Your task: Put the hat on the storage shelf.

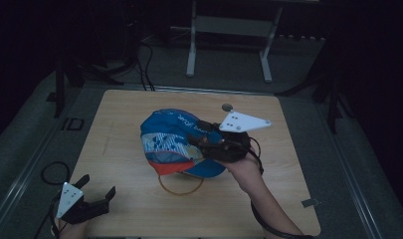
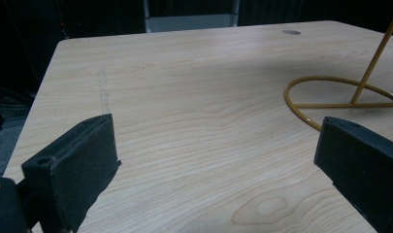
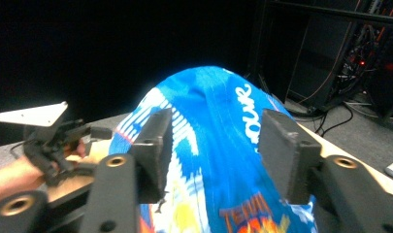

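Observation:
A blue cap (image 1: 171, 137) with white lettering and an orange-red underside sits on top of a yellow wire stand (image 1: 181, 190) at the middle of the wooden table (image 1: 288, 164). My right gripper (image 1: 198, 135) reaches it from the right. In the right gripper view its jaws (image 3: 214, 145) stand apart on either side of the cap's crown (image 3: 208, 111), and the pads do not visibly press on it. My left gripper (image 1: 97, 185) rests open at the table's near left corner with nothing between its jaws (image 2: 213, 155). The stand's ring (image 2: 325, 104) lies ahead of it to the right.
A small grey disc (image 1: 227, 106) is set in the table near its far edge. Beyond the table stands a white metal frame (image 1: 229, 30), with cables (image 1: 147, 64) trailing on the dark floor. Bare wood (image 2: 184, 87) stretches left of the stand.

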Demonstrator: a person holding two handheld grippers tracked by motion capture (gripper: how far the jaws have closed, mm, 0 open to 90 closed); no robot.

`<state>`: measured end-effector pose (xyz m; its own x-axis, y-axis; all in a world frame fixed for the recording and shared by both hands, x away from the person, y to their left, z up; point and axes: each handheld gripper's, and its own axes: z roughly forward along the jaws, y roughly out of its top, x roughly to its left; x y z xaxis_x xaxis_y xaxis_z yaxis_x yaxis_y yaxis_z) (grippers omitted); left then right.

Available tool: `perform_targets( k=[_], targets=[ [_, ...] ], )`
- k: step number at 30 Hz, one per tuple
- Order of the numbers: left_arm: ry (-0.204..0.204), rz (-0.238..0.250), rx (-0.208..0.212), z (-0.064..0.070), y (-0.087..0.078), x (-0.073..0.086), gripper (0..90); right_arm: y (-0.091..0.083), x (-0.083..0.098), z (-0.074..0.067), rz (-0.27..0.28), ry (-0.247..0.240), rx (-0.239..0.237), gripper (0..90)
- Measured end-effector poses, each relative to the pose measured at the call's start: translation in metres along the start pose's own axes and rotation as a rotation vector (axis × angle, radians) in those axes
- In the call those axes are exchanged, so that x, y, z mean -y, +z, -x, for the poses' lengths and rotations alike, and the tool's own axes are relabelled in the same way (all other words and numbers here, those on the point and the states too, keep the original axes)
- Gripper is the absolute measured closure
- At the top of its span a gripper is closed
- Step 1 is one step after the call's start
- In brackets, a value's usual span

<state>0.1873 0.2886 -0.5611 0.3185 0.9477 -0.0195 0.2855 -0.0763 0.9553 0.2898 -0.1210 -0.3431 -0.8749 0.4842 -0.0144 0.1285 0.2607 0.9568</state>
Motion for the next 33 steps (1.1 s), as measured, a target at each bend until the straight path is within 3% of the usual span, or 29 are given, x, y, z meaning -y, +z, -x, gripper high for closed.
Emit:
perform_targets(
  k=[4,7,9,12,14,18,22,33],
  targets=[
    [-0.001,-0.001,0.001,0.000,0.001,0.000,2.1,-0.015,0.008,0.003,0.012,0.002,0.013,39.6],
    [-0.002,0.000,-0.001,0.001,0.001,0.000,2.1,-0.029,0.023,0.008,-0.009,0.000,0.050,28.5],
    [-0.002,-0.001,-0.001,0.001,0.001,0.000,2.1,-0.032,0.027,0.009,-0.020,0.004,0.051,26.6],
    [0.002,-0.008,-0.001,0.001,0.001,0.000,2.1,-0.045,0.044,0.013,-0.026,0.007,0.024,13.8],
    [0.001,-0.006,-0.001,0.001,0.001,0.000,2.2,-0.051,0.052,0.015,-0.015,0.024,0.025,13.5],
    [-0.002,0.001,-0.003,0.001,0.000,0.000,2.2,-0.059,0.066,0.017,-0.031,0.008,0.041,12.2],
    [-0.006,0.002,-0.004,0.001,0.000,0.001,2.1,-0.067,0.093,0.023,-0.063,0.003,0.038,12.2],
    [-0.003,-0.008,0.003,0.001,-0.001,0.003,2.1,-0.070,0.142,0.038,-0.108,0.050,0.030,12.9]
  ],
)
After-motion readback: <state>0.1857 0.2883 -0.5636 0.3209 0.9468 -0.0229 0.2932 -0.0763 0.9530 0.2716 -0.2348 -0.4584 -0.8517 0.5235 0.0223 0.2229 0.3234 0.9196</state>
